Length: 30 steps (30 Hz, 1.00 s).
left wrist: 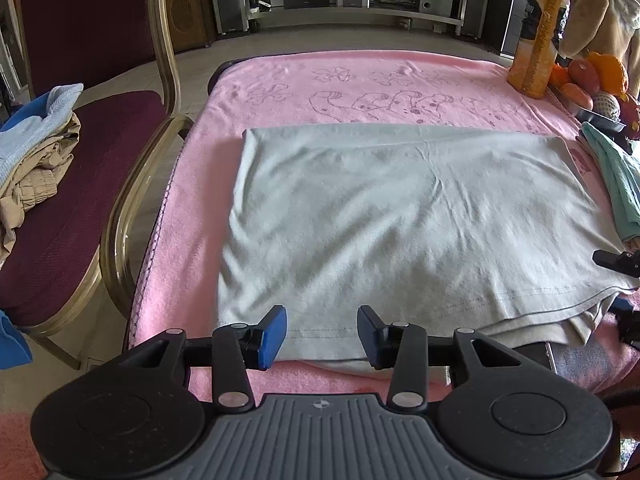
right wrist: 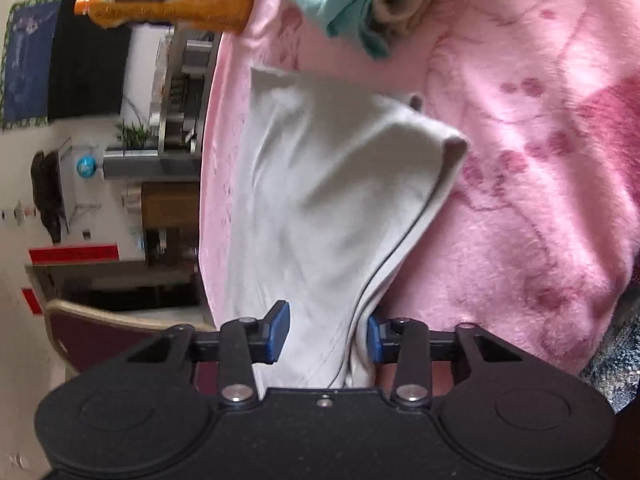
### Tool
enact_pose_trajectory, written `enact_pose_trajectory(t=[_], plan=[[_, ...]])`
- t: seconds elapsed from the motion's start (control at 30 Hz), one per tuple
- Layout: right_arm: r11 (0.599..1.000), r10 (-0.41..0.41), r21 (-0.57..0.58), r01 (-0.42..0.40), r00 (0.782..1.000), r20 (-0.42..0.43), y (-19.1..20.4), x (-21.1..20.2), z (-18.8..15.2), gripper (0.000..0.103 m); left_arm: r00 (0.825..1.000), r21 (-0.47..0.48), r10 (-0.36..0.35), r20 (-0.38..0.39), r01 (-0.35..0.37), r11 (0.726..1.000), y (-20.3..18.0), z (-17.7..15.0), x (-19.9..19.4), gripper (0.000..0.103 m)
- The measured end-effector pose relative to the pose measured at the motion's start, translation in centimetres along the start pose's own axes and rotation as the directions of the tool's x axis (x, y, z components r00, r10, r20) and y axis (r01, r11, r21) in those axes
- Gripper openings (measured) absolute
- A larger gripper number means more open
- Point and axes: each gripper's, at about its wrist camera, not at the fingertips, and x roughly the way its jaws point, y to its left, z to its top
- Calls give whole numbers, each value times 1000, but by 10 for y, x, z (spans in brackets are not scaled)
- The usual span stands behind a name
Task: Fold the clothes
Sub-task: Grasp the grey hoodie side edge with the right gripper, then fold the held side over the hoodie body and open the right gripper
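Observation:
A pale grey-white folded shirt (left wrist: 400,216) lies flat on a pink blanket (left wrist: 360,84). My left gripper (left wrist: 322,334) is open, its blue pads either side of the shirt's near hem. My right gripper (right wrist: 328,334), seen rolled sideways in the right wrist view, is open with the shirt's right edge (right wrist: 332,208) passing between its pads, the cloth lifted there. Part of the right gripper shows at the shirt's right edge in the left wrist view (left wrist: 618,262).
A maroon chair (left wrist: 80,184) with a pile of clothes (left wrist: 36,152) stands left of the table. An orange drink bottle (left wrist: 538,36), fruit (left wrist: 592,76) and a folded teal garment (left wrist: 616,172) sit at the right. The bottle (right wrist: 168,4) and teal garment (right wrist: 352,4) also show in the right wrist view.

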Motion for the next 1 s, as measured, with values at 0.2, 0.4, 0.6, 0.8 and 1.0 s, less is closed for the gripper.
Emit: enact_pose_trajectory(t=[0.2,0.4,0.6,0.8,1.0], plan=[[1000,21,-2,-21,997,72,2,-2,12,38,1000,-20,0,-9,0,1000,4,0,1,41],[1000,-31,4,30,978,207,5,-14,18,35,998,-74,38,-44,-41,996,18,2,8,40],[996,-89,7,92,934,346,10,-21,18,33,993,-162,94,-68,-104,981,37,14,26,34],[974,-183,-49,220,900,395,22,-16,22,6,979,-87,162,-123,-173,981,30,16,44,35],[852,-225,-324,412,846,483,86,-18,-14,5,975,-7,168,-146,-171,985,25,10,36,36]])
